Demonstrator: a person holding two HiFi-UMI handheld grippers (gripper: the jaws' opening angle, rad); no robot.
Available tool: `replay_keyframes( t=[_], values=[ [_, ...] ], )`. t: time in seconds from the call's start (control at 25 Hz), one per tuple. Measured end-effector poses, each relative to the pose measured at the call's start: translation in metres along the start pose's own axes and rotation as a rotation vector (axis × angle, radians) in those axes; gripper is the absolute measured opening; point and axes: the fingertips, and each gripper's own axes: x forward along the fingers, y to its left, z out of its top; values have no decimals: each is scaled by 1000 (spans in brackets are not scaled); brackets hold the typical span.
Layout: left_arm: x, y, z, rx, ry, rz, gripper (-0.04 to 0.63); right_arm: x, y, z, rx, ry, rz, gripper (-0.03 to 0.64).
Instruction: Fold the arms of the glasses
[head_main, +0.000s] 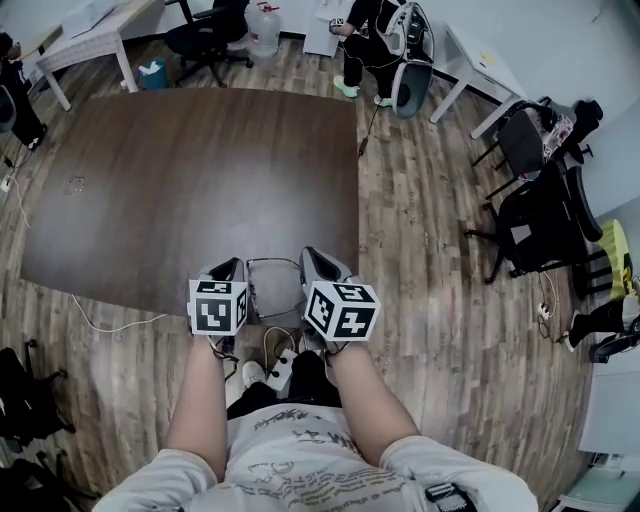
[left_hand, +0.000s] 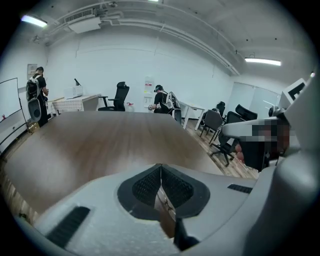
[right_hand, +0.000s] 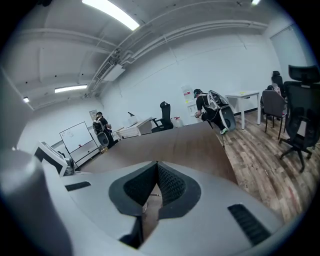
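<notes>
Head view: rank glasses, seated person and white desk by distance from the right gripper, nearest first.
1. glasses: immediately left of the right gripper, at the near edge of the table.
2. seated person: on the floor past the table's far right corner.
3. white desk: past the table's far left corner, at the picture's top left.

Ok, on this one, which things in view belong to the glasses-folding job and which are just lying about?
Job:
glasses, between the grippers at the table's near edge
left gripper and right gripper, both shut
brown table

Lying about:
small item far left on the table, too small to tell
office chairs
water bottle
floor cable
</notes>
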Motion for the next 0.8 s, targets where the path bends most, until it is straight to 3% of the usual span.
replay_keyframes(
  t=[0.16,0.32,0.4,0.44,0.8],
  values=[
    [17,-6,-35,-45,117,-69,17,5,-17,-11,42,31,2,12],
    [32,-2,-65,-102,202,-90,27,14,-30,-19,56,54,-3,12],
    [41,-3,-76,-132,230,-109,127,18,-33,-25,60,66,-4,12],
    [45,-5,-81,-144,240,-117,144,19,-35,-27,62,71,-6,12],
    [63,1,-102,-209,361,-87,132,25,-49,-21,67,83,-35,12]
  ],
)
